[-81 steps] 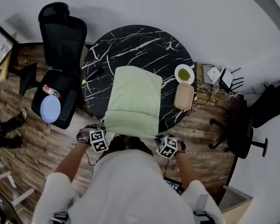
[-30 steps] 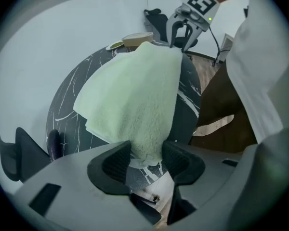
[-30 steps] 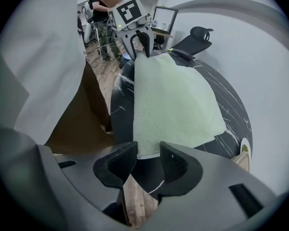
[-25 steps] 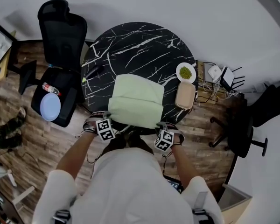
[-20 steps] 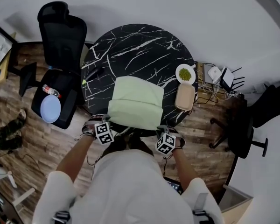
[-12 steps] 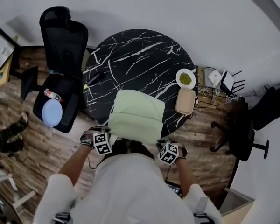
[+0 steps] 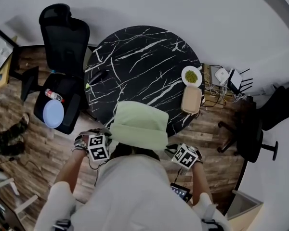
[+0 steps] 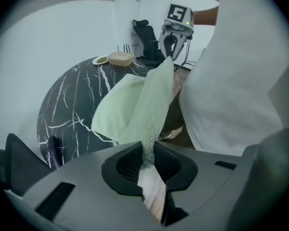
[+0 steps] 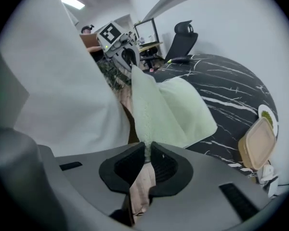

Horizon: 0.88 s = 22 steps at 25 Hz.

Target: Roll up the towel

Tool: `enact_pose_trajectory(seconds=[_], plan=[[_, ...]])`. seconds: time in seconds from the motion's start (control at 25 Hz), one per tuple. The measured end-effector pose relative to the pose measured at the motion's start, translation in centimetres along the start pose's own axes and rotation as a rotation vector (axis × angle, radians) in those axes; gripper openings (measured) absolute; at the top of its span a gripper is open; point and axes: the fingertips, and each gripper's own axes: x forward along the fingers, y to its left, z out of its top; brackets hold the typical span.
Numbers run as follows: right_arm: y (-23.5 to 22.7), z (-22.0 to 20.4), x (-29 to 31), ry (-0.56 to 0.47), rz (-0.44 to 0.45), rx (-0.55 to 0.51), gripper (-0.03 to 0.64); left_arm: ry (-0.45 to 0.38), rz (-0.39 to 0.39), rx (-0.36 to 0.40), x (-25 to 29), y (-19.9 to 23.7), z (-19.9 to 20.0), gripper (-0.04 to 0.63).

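Pinches one near corner of the pale green towel [image 7: 138,124] in the left hand-held gripper [image 7: 106,141]. Shows, in the left gripper view, that hand-held gripper [image 8: 147,160] nearly closed, with only a thin strip of the towel's [image 8: 135,109] edge caught between the dark pads.

Clamps the other near corner in the right hand-held gripper [image 7: 173,150]. Shows there too, in the right gripper view [image 9: 145,155], jaws at a narrow gap that have just been closing, with the towel's [image 9: 168,109] fleecy edge between them and pressed.

Keeps the held edge raised off the black marbled surface [image 7: 139,57] and stretched side to side across the person's front, left corner to right corner. Slopes from that edge down and away from the person, so the far, folded part lies on the near rim of the surface. Reads as about as wide as deep from the head view, so cannot tell the long axis for sure; the taut lifted edge is the clearest line, running left to right.

Leaves a plate [image 7: 190,76] of something green and a tan container [image 7: 190,99] at the surface's right rim, well apart from the towel. Places a black office chair [image 7: 62,37] off to the left.
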Motion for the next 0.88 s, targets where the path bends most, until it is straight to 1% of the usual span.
enact_pose_trajectory(seconds=[0.08,0.16,0.28,0.44,0.56,0.64,0.72,0.8,0.84,0.88], plan=[[-2.3,1.0,-1.0,-0.052,-0.053,0.026,0.031,-0.021,0.055,-0.015,-0.4,2.4,0.9,0.051],[-4.9,1.7,-1.4,-0.073,-0.107,0.034,0.032,-0.027,0.101,-0.016,-0.1,4.9,1.8,0.051],[-8.9,2.4,-1.1,-0.054,-0.183,0.032,0.034,-0.004,0.133,-0.013,1.3,8.4,2.8,0.052],[-13.5,3.2,0.1,-0.015,-0.262,0.044,0.035,0.056,0.150,-0.017,3.6,12.4,3.3,0.054],[-16.6,3.5,1.4,0.004,-0.305,0.099,0.038,0.079,0.167,-0.051,5.4,14.5,3.3,0.060],[-18.6,3.5,1.9,0.003,-0.369,0.141,0.063,0.080,0.195,-0.095,6.4,15.7,3.1,0.094],[-20.1,3.2,1.7,0.003,-0.471,0.156,0.084,0.055,0.248,-0.143,6.5,16.5,3.2,0.152],[-20.7,2.9,0.9,0.000,-0.556,0.151,0.083,0.003,0.309,-0.180,5.8,17.0,3.6,0.160],[-20.6,2.8,0.5,-0.006,-0.587,0.141,0.080,-0.024,0.333,-0.195,5.4,17.2,3.8,0.181],[-20.3,2.9,0.2,-0.017,-0.607,0.130,0.063,-0.048,0.352,-0.210,5.1,17.1,3.8,0.186]])
